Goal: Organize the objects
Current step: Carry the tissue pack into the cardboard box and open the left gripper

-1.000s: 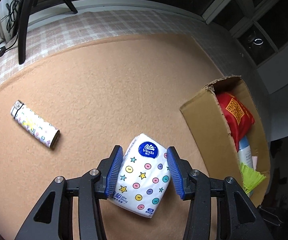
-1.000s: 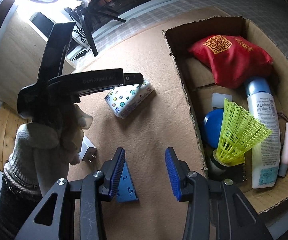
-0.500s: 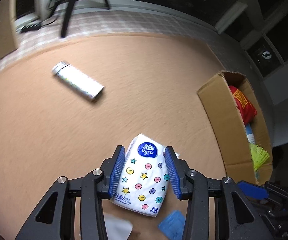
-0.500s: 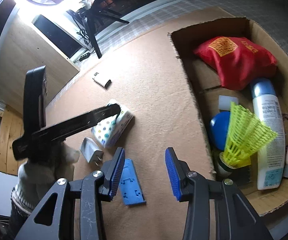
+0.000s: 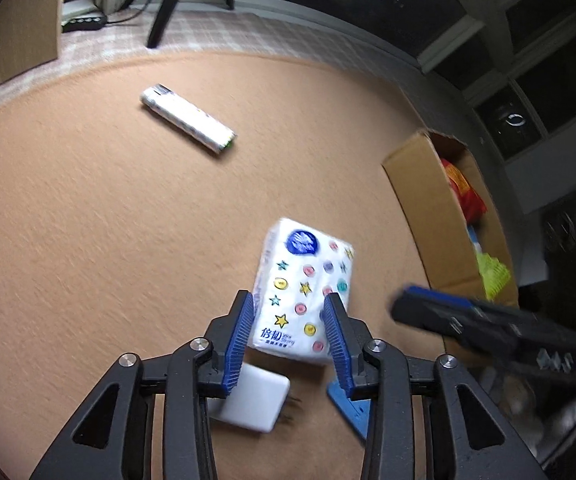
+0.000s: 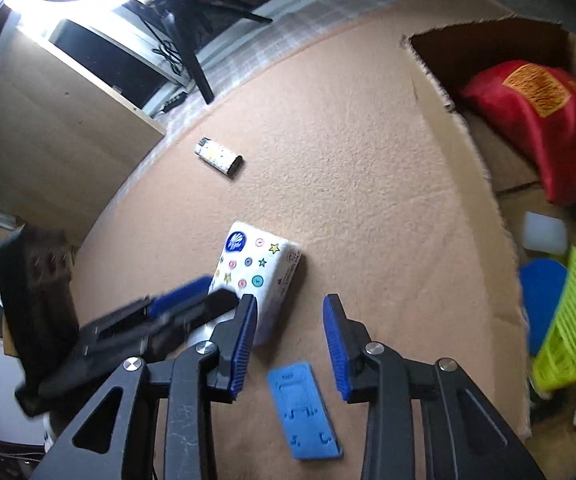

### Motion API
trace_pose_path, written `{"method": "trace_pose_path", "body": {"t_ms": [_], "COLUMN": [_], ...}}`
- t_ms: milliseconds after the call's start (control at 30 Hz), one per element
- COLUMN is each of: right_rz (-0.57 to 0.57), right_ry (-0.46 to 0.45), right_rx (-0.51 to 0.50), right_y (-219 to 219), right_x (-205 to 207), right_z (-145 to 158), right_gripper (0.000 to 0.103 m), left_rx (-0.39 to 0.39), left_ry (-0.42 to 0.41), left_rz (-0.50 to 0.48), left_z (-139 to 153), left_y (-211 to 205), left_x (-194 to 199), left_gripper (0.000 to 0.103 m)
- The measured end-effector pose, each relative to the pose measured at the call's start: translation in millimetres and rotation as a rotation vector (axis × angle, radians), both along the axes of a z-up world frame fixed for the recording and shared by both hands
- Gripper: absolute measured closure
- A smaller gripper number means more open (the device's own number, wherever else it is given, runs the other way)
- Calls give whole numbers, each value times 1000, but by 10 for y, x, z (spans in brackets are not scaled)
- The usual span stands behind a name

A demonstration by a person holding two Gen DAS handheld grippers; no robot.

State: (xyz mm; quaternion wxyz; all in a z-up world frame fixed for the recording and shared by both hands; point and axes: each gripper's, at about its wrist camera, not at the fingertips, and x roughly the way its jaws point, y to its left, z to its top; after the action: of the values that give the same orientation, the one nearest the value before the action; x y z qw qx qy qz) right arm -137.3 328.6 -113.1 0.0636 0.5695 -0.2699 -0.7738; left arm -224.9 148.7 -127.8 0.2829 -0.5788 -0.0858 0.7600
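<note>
We are hovering the right gripper (image 6: 289, 344) over the blue plastic piece (image 6: 304, 411), nearest to us on the tan mat (image 6: 348, 184); its jaws have just been closing yet are standing apart with nothing pinched, the piece lying below and between them, likely lined up for the next pick. Just left, the white charger (image 5: 253, 398) is lying flat beside it. Next out, the left gripper (image 5: 289, 338) is straddling the tissue pack (image 5: 306, 290); its jaws have just been closing, but whether the pads are actually squeezing the pack we cannot tell. Farther out, the lighter (image 5: 187, 118) is waiting alone on the mat. At far right, the cardboard box (image 6: 472, 168) is holding the sorted items, red pouch (image 6: 536, 120) and yellow shuttlecock (image 6: 568, 320).
</note>
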Motion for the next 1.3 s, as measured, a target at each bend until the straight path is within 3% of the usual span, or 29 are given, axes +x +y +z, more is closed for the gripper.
{"method": "trace_pose_path", "body": {"t_ms": [200,467,867,1067,1300], "right_rz": [5,20,62,58,24], "right_ry": [-46,-40,-19,38,137], "right_rx": [-25,-90,-83,-93,-10], "right_y": [-9,-21,-106,33,393], "right_x": [-130,-184,-233,-156,-16], "right_z": [-197,-192,-156,123,596], "right_gripper": [75,79,83,83,83], "left_rx": [-10,-10,-74,-58,-7], "left_ry": [7,4,18,67,146], "left_rz": [-18,-5,-21,-17,-50], "left_z": [-30,-10,129,449,832], "left_y": [45,18,51,102,623], "left_x": [58,56,180,385,396], "left_gripper": [64,64,65,65,65]}}
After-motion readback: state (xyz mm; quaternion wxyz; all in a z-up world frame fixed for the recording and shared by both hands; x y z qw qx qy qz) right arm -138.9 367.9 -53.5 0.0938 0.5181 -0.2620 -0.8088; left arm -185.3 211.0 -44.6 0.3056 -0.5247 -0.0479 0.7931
